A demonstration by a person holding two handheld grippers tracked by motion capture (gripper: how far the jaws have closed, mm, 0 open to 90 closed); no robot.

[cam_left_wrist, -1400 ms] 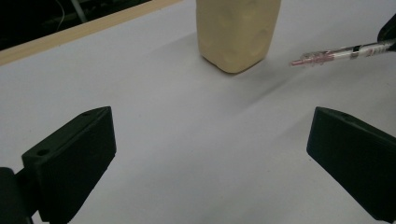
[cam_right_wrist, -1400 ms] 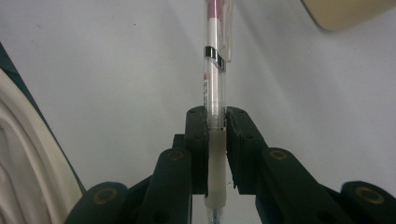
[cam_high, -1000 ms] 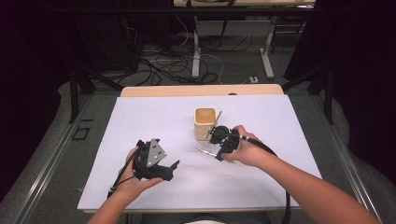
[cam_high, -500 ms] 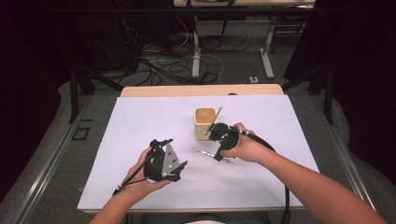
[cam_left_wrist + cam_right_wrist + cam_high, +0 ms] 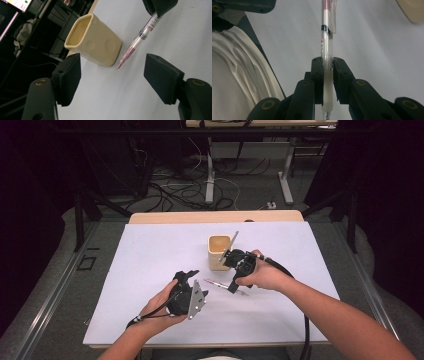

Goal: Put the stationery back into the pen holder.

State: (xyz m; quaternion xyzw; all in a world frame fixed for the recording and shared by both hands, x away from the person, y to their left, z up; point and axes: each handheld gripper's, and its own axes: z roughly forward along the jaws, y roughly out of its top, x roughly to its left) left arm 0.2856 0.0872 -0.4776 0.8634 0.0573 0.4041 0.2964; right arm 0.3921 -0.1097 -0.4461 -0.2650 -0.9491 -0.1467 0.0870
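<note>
Since the earlier frames the left gripper [image 5: 186, 276] has travelled across the white table cover [image 5: 150, 255] toward the centre, nearer the pen [image 5: 222, 285] and the right gripper [image 5: 233, 289]; its jaws have just been closing, yet in the left gripper view they stand spread with nothing between the pads, the pen's free end lying ahead of them.

Right gripper: held in the person's right hand [image 5: 262, 275], just beside the cup [image 5: 218, 251]; jaws pinching the pen [image 5: 327, 50] at its pale rubber grip, pads pressed on both sides.

Pen [image 5: 136, 42]: clear barrel with a pink-red core and a barcode label; it slants from the right gripper's jaws down toward the table cover, close in front of the cup; whether its tip touches the cover cannot be told.

Cup [image 5: 96, 41]: cream, squarish, upright on the cover, mouth open, near the table's middle.
</note>
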